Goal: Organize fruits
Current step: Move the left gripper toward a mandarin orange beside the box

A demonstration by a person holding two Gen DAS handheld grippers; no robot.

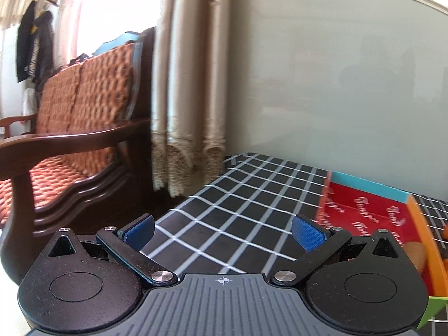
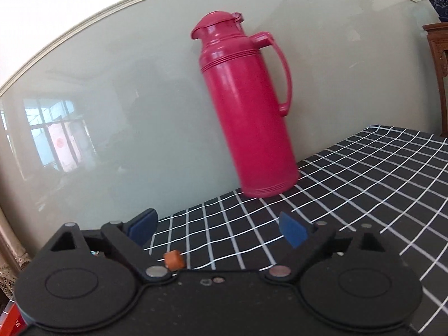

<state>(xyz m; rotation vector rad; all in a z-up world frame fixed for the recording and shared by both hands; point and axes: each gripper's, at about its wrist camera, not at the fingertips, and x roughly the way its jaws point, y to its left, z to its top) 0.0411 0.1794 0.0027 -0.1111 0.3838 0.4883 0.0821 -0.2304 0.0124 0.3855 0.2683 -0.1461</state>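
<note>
My left gripper [image 1: 223, 231] is open and empty above the black checked tablecloth [image 1: 238, 210]. To its right stands a box [image 1: 364, 210] with a red printed floor, a blue far wall and an orange side wall. A pale yellowish fruit [image 1: 417, 254] shows inside it, partly hidden behind the gripper body. An orange fruit [image 1: 445, 233] peeks in at the far right edge. My right gripper [image 2: 218, 229] is open and empty above the same cloth [image 2: 364, 182]. A small orange piece [image 2: 174, 260] lies on the cloth just before its left finger.
A tall pink thermos jug [image 2: 249, 106] stands by the grey wall ahead of the right gripper. A wooden sofa with orange cushions [image 1: 78, 140] and a beige curtain [image 1: 190, 84] lie left of the table's edge.
</note>
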